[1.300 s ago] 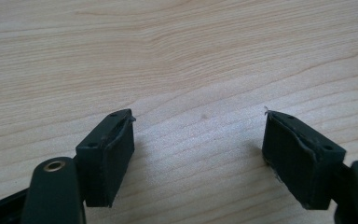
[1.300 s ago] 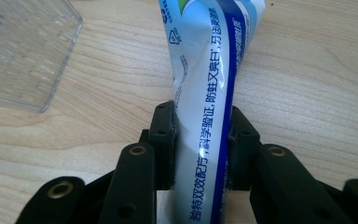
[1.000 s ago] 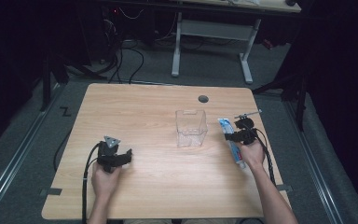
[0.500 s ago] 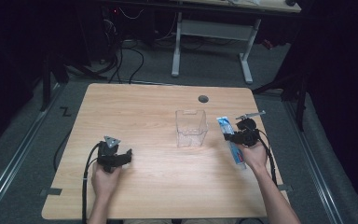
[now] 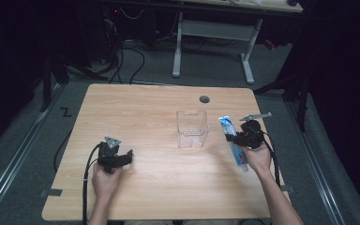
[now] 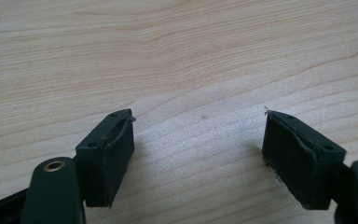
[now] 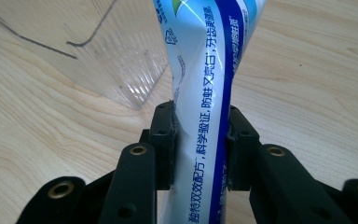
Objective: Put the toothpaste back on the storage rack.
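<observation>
A white and blue toothpaste tube [image 5: 233, 140] [image 7: 205, 93] is pinched between the jaws of my right gripper [image 5: 238, 139] [image 7: 200, 144], just right of a clear plastic box [image 5: 192, 128] [image 7: 121, 60] standing mid-table. In the right gripper view the pads squeeze the tube's middle, and its printed end reaches up past the box's corner. My left gripper [image 5: 122, 159] [image 6: 198, 154] rests low over the bare wood at the front left, jaws wide apart with nothing between them.
The wooden table [image 5: 136, 112] has a round cable hole [image 5: 204, 99] near its far edge. A second desk's white legs [image 5: 215, 37] and cables stand on the floor beyond. Cables trail from both grippers toward the front edge.
My right gripper has lifted slightly and shifted left toward the clear box, carrying the tube. The left hand has stayed put.
</observation>
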Action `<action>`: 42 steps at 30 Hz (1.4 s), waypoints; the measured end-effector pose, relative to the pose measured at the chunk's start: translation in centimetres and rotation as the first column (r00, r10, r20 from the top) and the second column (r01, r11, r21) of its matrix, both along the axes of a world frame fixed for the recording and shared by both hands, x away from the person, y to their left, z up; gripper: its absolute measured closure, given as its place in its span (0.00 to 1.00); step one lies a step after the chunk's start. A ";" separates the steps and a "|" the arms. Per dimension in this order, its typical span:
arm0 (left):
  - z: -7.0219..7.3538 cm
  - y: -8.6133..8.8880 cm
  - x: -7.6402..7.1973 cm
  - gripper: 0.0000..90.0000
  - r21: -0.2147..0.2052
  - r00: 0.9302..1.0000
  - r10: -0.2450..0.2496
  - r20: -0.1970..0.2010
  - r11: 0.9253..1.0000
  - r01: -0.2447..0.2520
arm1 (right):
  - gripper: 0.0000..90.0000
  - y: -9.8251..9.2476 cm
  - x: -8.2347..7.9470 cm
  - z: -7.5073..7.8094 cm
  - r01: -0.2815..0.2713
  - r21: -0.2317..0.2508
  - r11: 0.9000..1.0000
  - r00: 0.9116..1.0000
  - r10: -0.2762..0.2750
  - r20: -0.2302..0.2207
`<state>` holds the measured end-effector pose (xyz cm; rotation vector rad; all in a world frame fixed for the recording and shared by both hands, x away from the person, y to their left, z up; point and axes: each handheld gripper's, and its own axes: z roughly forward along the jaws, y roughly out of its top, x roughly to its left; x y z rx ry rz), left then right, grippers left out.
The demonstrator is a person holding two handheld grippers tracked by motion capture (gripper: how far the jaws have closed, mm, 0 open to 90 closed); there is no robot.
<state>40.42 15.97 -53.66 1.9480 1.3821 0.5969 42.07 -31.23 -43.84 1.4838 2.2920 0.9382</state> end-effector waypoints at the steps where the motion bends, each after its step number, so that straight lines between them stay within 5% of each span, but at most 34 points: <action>1: 0.0 0.0 0.0 0.28 0.000 1.000 0.000 0.000 1.000 0.000 | 0.77 0.0 0.0 0.0 -0.002 0.002 1.000 1.000 0.002 0.004; 18: 0.0 0.0 0.0 0.28 0.000 1.000 0.000 0.000 1.000 0.000 | 0.77 0.7 -1.3 1.6 -0.050 0.031 0.998 0.996 0.048 0.069; 42: 0.0 0.0 0.0 0.28 0.000 1.000 -0.001 -0.001 1.000 0.001 | 0.77 3.3 -1.9 4.7 -0.146 0.055 0.988 0.979 0.137 0.149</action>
